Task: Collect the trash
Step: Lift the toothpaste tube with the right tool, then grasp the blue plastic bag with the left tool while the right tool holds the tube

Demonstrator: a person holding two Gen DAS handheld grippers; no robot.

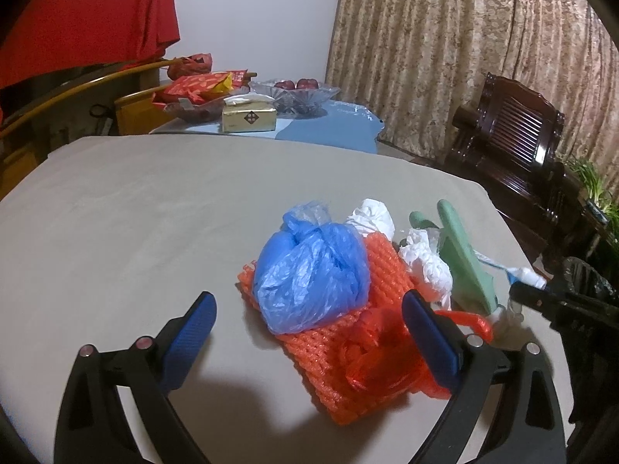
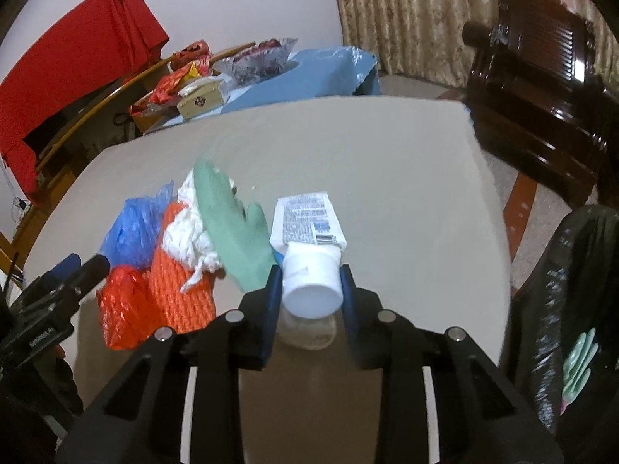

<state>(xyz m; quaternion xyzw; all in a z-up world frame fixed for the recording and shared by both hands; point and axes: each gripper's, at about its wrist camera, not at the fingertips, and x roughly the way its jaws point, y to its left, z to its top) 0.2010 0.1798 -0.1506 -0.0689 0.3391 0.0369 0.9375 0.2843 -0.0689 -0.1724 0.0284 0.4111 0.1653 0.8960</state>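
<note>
Trash tube (image 2: 307, 228): white cap clamped between the right hand-held gripper (image 2: 311, 290) pads, above the bench (image 2: 387, 162).
Left hand-held gripper (image 1: 309, 321): jaws wide apart, empty, over the blue bag (image 1: 309, 266) and orange net (image 1: 383, 259).
Right view only: black bin bag (image 2: 572, 290) beside the bench.
Left view only: fruit bowl (image 1: 294, 94).

The left tongs (image 1: 309, 317) hang wide open, while the right tongs (image 2: 311, 282) are clamped narrow.

The crumpled blue plastic bag (image 1: 309, 270) lay on the orange foam net (image 1: 348, 348) (mid-table), the green rubber glove (image 1: 464, 255) right of them.
</note>
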